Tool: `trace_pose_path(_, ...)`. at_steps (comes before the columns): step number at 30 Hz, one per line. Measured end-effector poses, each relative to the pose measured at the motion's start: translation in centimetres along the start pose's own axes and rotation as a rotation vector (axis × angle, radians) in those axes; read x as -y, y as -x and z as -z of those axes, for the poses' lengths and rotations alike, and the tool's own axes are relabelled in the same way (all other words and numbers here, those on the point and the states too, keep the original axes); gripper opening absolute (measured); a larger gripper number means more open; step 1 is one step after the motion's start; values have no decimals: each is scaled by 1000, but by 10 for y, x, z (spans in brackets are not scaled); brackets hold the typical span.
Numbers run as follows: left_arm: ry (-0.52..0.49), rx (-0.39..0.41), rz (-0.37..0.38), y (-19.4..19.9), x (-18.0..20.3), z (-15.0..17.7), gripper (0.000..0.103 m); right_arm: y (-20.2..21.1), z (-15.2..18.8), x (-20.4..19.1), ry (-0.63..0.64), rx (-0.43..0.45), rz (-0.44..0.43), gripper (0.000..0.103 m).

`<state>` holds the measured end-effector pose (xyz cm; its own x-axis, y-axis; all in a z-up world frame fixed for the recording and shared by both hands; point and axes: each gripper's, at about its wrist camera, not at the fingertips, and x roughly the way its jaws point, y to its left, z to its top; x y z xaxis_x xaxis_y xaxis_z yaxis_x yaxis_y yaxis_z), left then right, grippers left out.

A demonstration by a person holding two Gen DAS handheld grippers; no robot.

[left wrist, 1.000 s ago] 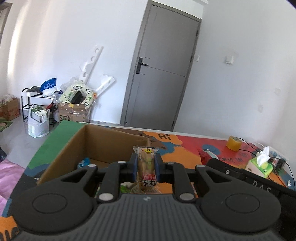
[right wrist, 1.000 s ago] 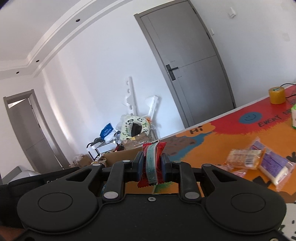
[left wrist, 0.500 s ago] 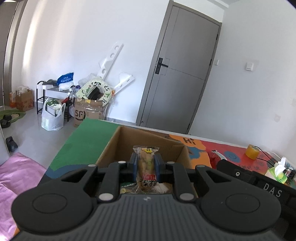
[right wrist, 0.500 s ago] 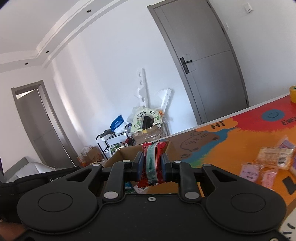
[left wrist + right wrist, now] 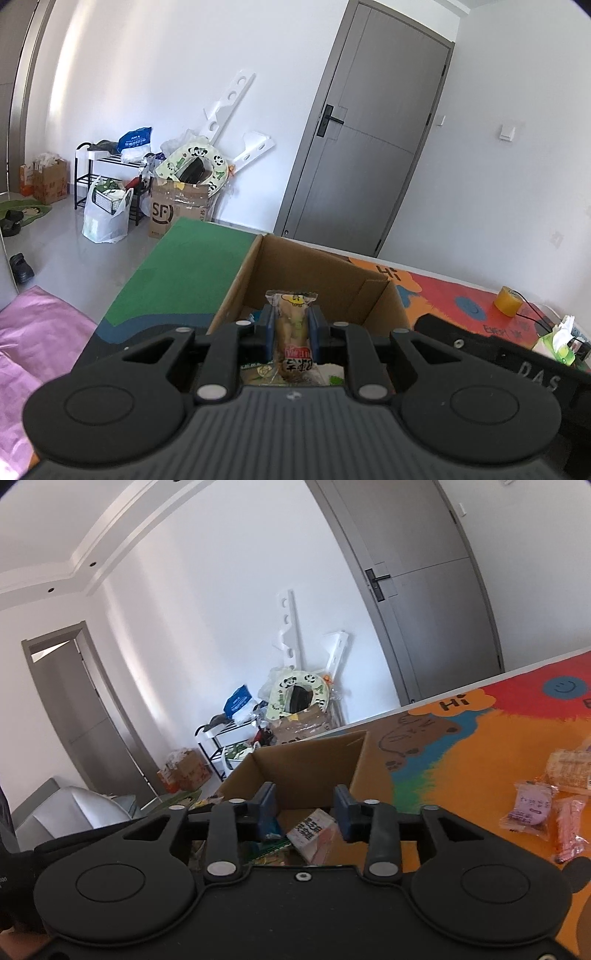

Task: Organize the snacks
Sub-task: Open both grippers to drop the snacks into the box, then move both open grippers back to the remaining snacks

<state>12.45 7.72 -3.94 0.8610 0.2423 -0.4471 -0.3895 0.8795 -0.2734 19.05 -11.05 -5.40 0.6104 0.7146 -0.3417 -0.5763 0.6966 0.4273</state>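
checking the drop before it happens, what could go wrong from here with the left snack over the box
The left gripper holds the brown snack packet low over the cardboard box; the packet may snag a finger on release. The open right gripper hangs over the same box, so the two could bump.

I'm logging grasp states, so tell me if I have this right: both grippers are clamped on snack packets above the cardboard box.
Not quite. Only the left gripper is clamped on a snack packet above the cardboard box. The right wrist view shows the right gripper open and holding nothing over the box.
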Motion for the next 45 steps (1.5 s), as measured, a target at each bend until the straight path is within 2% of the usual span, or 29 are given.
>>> trace_pose_path(2,-2,-8,1,-2,2,1,18,3,-1,4,-8,4,16,40)
trace_pose_path(5,-16,-40,0,-5,8,2,20,11,0,10,-5,21,49,53)
trace_pose_path(7,-14,-51,-2,-5,11,4,28,15,0,13,-1,30,66,58)
trace_pose_path(8,-13,-52,0,-5,13,4,31,18,-1,16,-2,33,78,65)
trace_pose_path(9,-15,-52,0,-4,15,6,38,21,-1,18,-2,39,97,73)
trace_pose_path(10,-18,-51,-4,-3,17,6,45,25,-1,20,2,48,118,76)
trace_pose_path(12,-23,-43,-7,0,22,7,50,30,-2,25,8,58,148,86)
trace_pose_path(14,-32,-42,0,2,28,8,52,37,-2,32,-2,62,164,90)
trace_pose_path(16,-47,-49,6,4,35,9,55,43,-2,40,-13,63,178,91)
trace_pose_path(22,-83,-53,15,9,57,15,75,62,0,58,-31,66,212,98)
trace_pose_path(27,-108,-59,30,12,76,22,78,77,1,70,-45,72,228,102)
trace_pose_path(31,-127,-54,37,14,90,26,87,88,1,78,-51,76,238,103)
trace_pose_path(37,-146,-62,68,13,109,34,93,106,2,97,-69,86,276,103)
trace_pose_path(45,-159,-65,105,6,127,43,94,124,3,122,-100,98,313,103)
